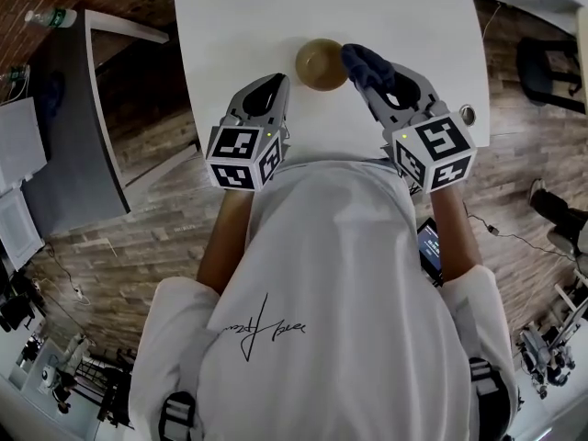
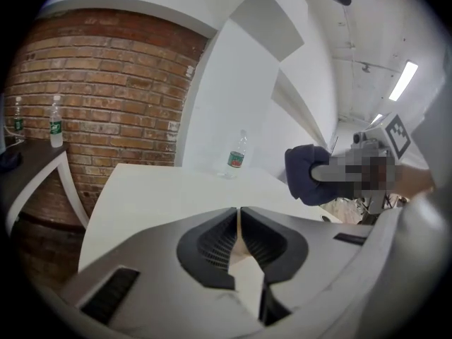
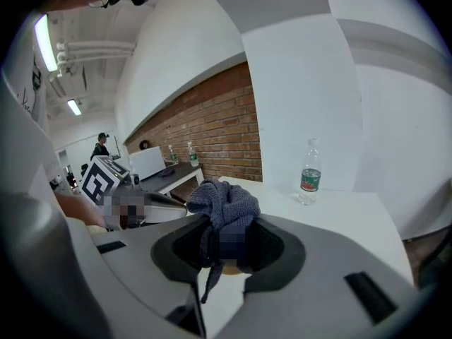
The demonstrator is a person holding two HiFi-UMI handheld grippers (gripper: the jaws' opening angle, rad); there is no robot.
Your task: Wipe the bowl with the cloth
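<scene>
The right gripper (image 1: pixel 378 85) pinches a bunched dark blue cloth (image 1: pixel 360 61), which sits at the right rim of the brown bowl (image 1: pixel 321 63) on the white bench (image 1: pixel 239 26). The left gripper (image 1: pixel 273 88) hangs near the bowl's left side, apart from it, its 2 jaws only slightly spread with nothing between them. 1 water bottle (image 2: pixel 238 157) stands upright farther back on the bench.
</scene>
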